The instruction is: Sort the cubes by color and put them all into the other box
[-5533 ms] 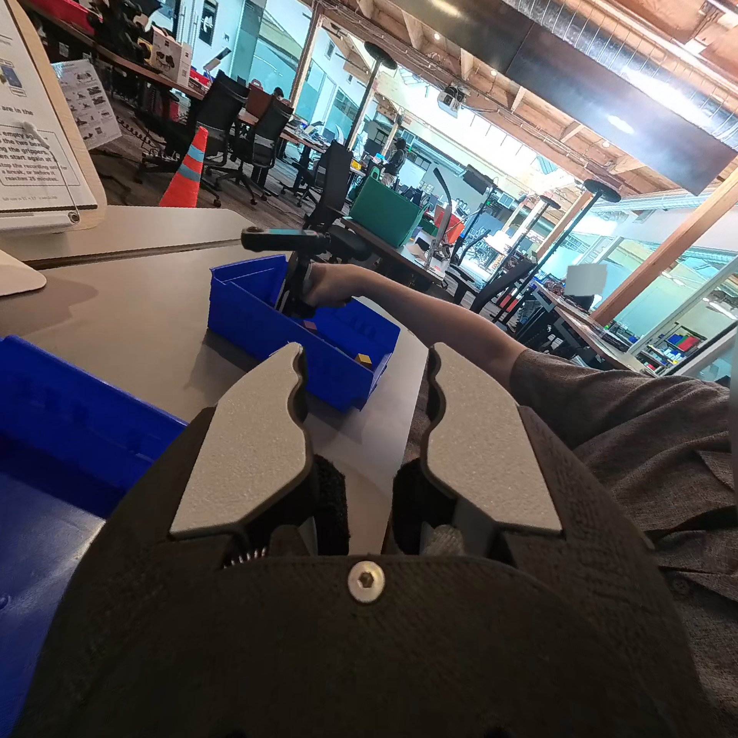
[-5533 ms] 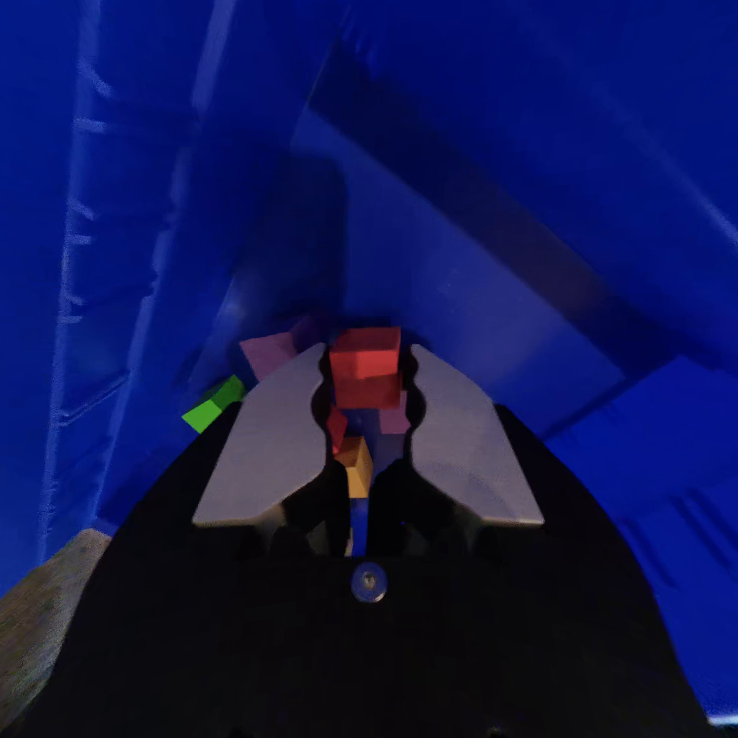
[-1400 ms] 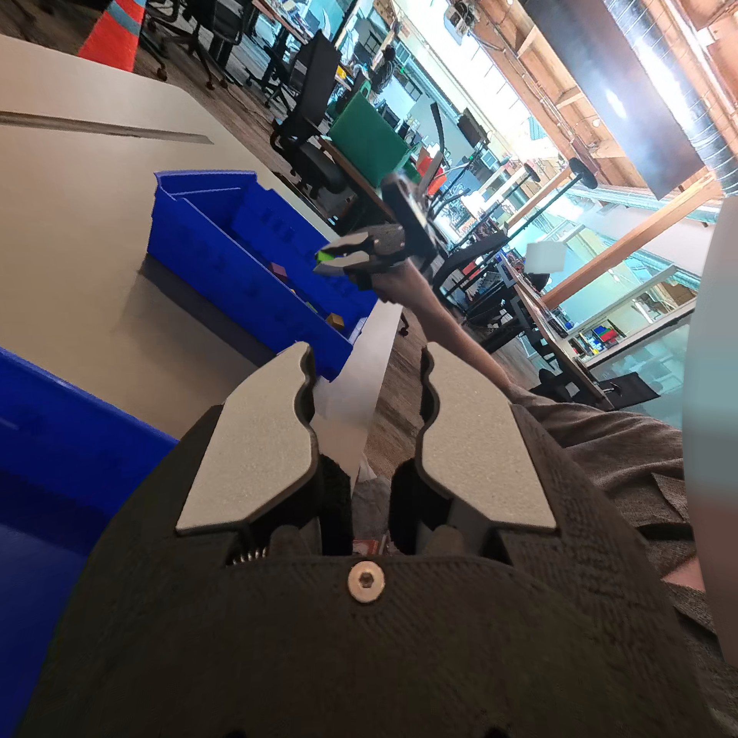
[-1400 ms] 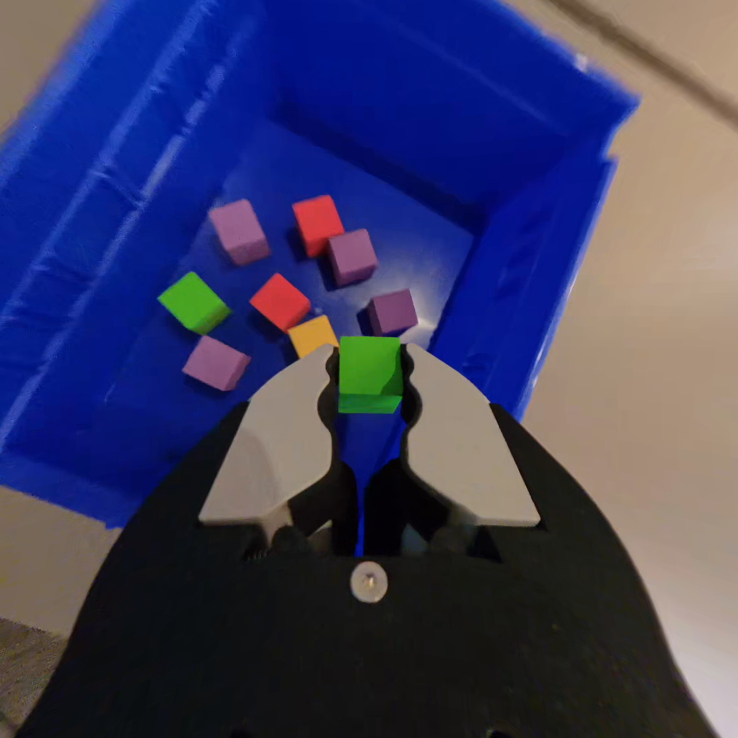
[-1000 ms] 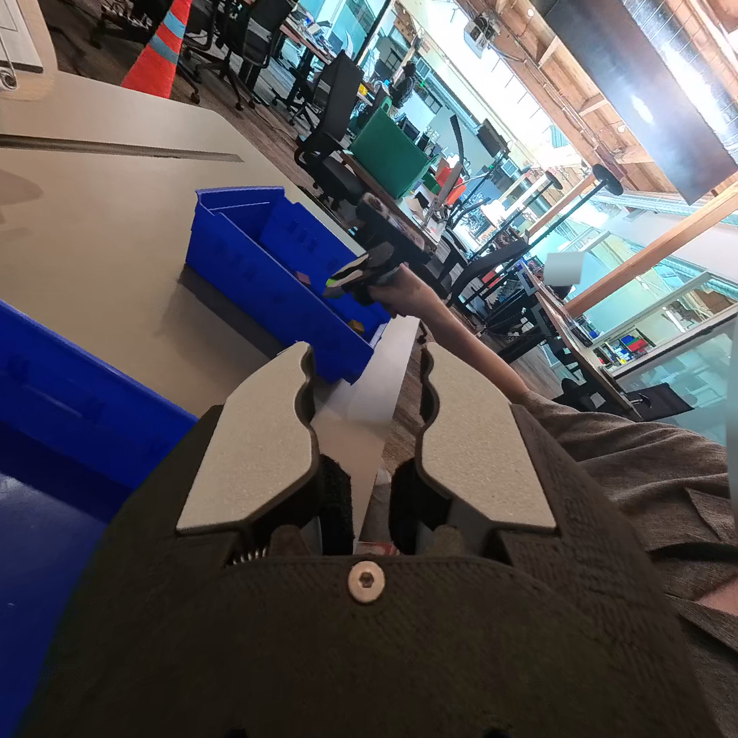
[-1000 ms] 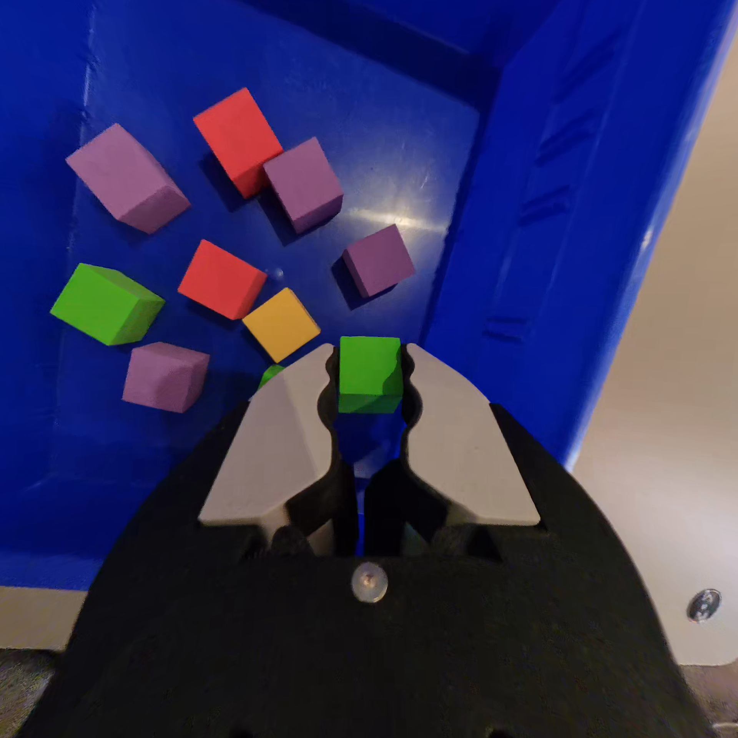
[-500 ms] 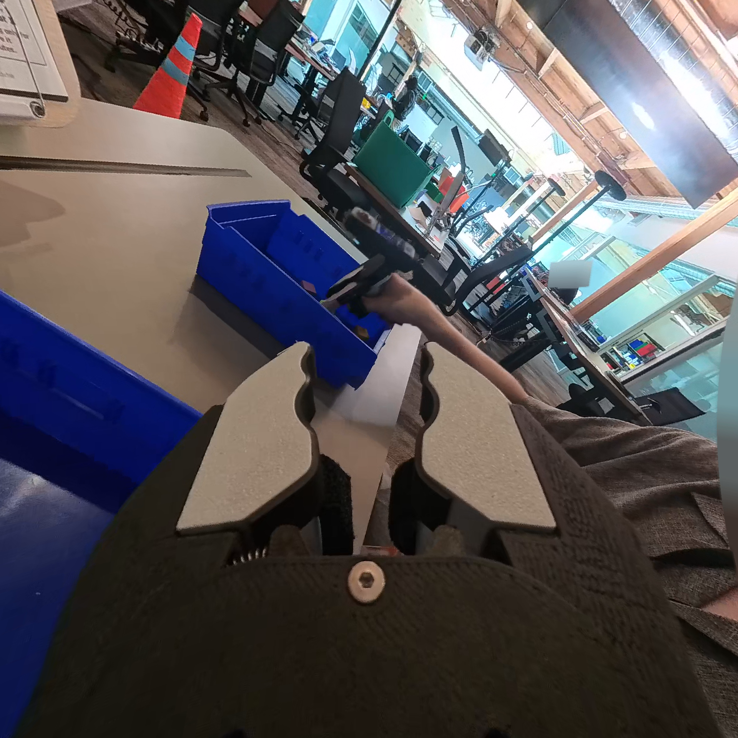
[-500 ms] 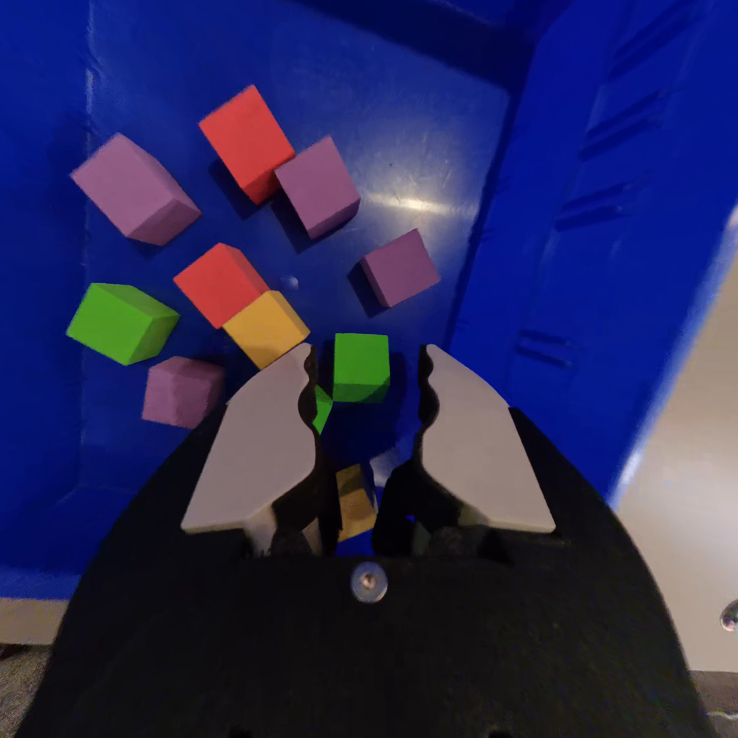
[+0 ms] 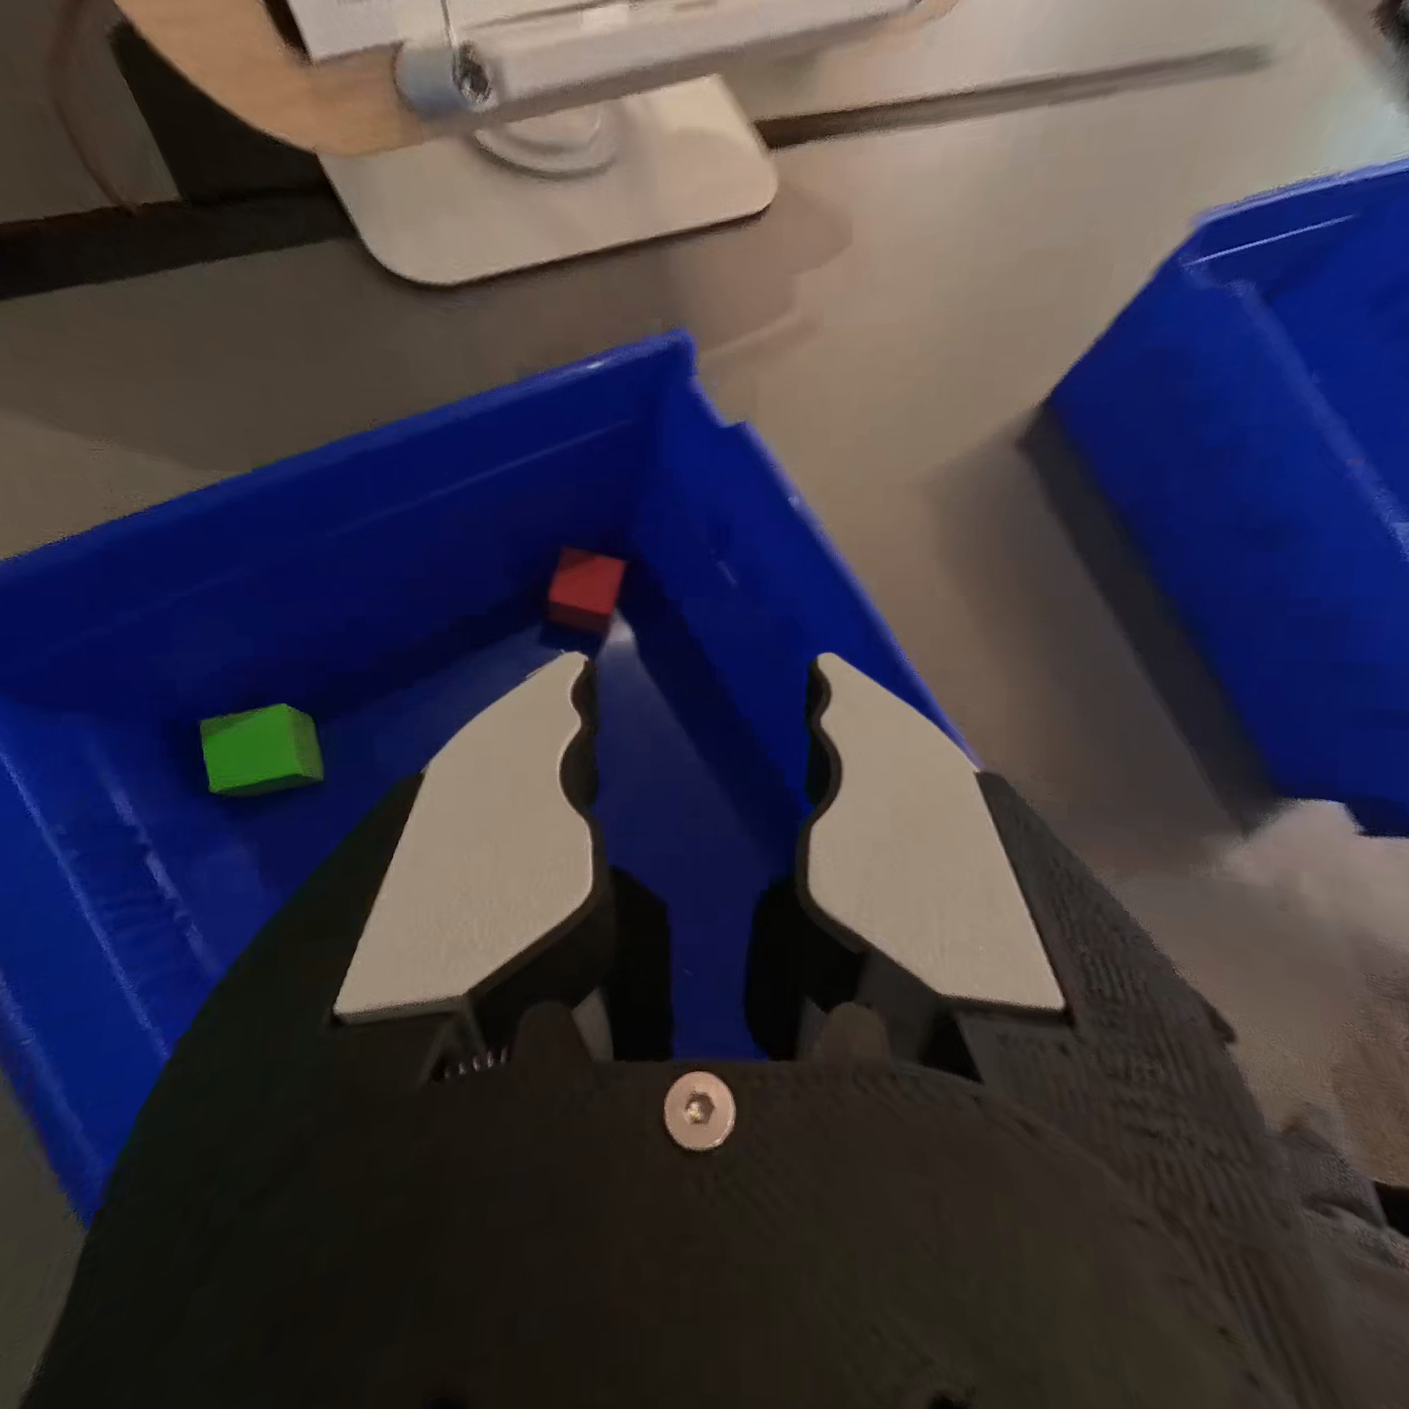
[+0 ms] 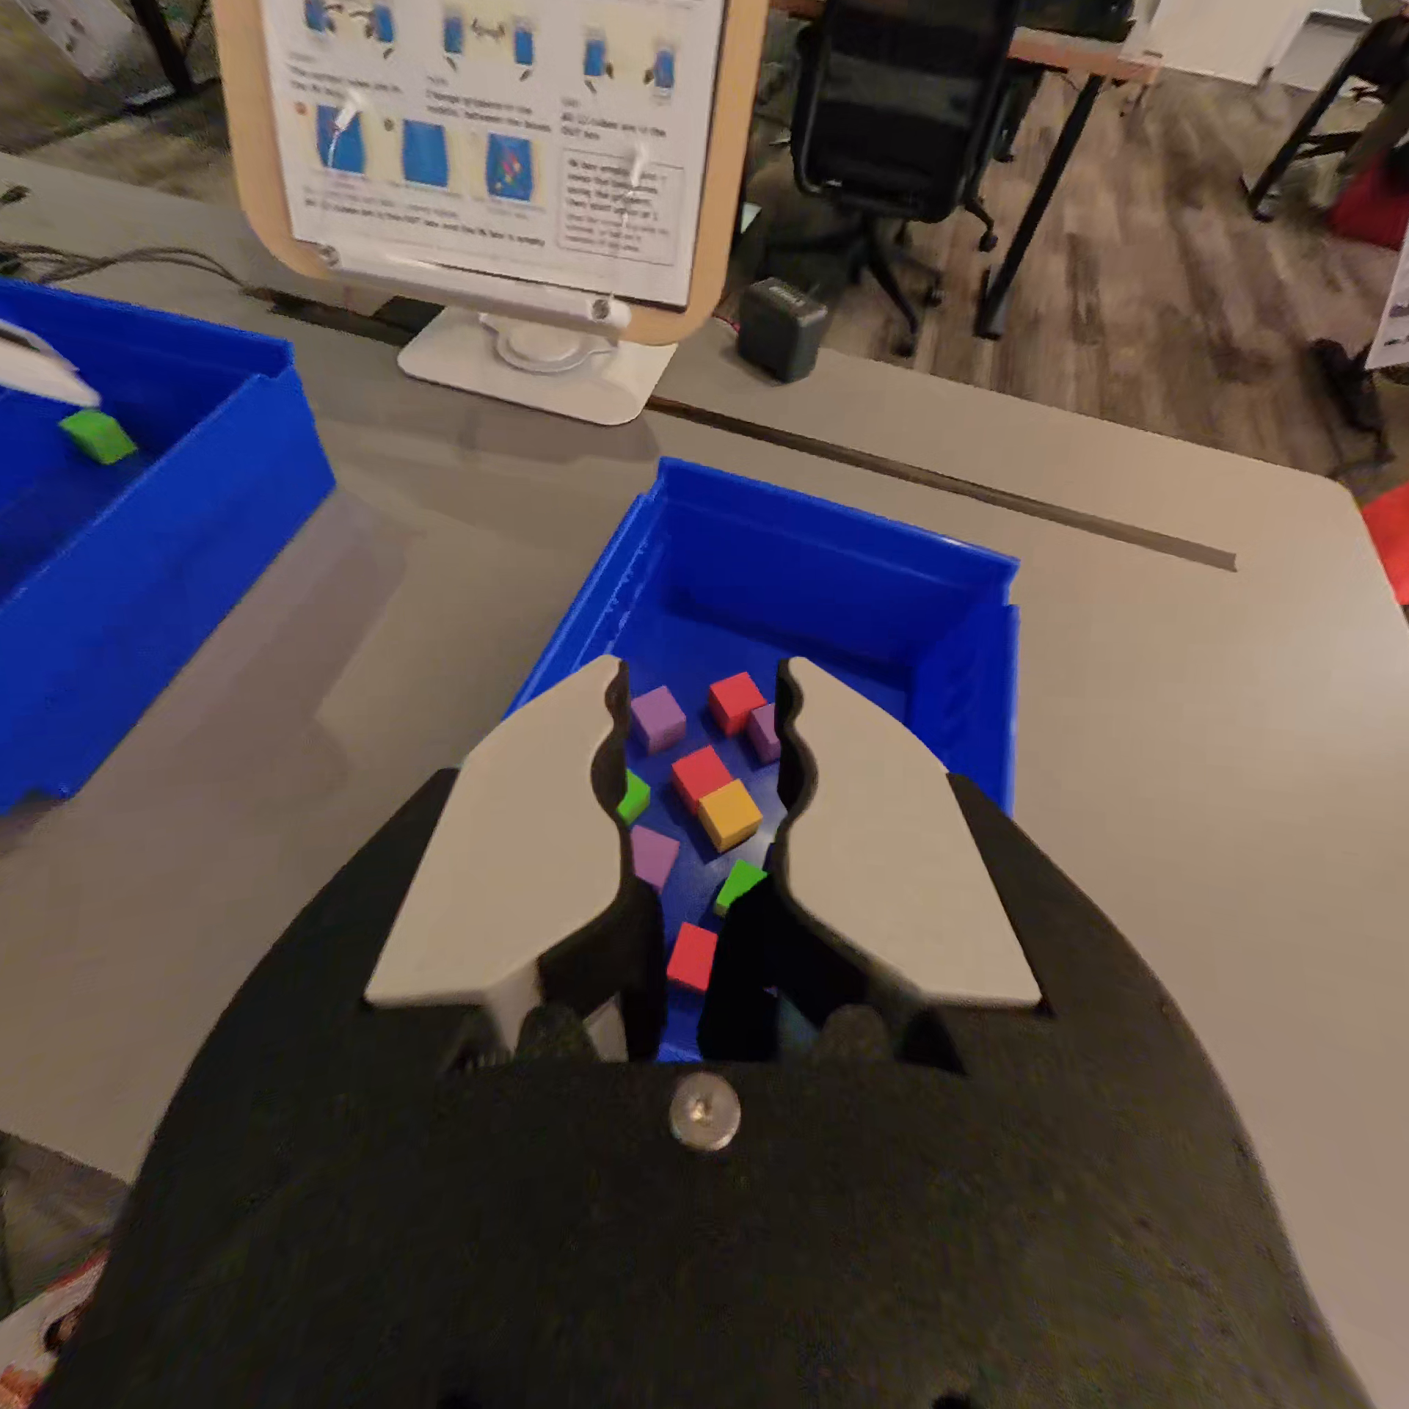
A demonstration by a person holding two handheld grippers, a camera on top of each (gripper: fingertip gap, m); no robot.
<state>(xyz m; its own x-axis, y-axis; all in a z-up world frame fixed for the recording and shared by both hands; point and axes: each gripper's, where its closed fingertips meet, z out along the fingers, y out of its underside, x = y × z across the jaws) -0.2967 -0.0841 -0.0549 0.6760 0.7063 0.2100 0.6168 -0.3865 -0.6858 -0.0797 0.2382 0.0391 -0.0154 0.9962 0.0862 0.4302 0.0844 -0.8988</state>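
My left gripper (image 9: pixel 698 671) is open and empty, pointing down over the right wall of a blue bin (image 9: pixel 343 495). That bin holds a red cube (image 9: pixel 585 588) in its far right corner and a green cube (image 9: pixel 258 749) at the left. My right gripper (image 10: pixel 700 675) is open and empty, raised above a second blue bin (image 10: pixel 839 564). This bin holds several cubes: red (image 10: pixel 700 771), orange (image 10: pixel 730 816), purple (image 10: pixel 659 717) and green (image 10: pixel 738 883). The left bin (image 10: pixel 168 488) with its green cube (image 10: pixel 97 434) shows at the left of the right wrist view.
Both bins stand on a grey table (image 10: pixel 1144 724). A wood-framed instruction board on a white stand (image 10: pixel 526 358) is at the back. A small black box (image 10: pixel 781 328) sits beside it. Office chairs and desks stand beyond the table. The other bin's wall (image 9: pixel 1258 495) shows at the right.
My right gripper let the green cube drop into its bin, then rose well above it. My left gripper swung from facing the room to pointing down into the left bin.
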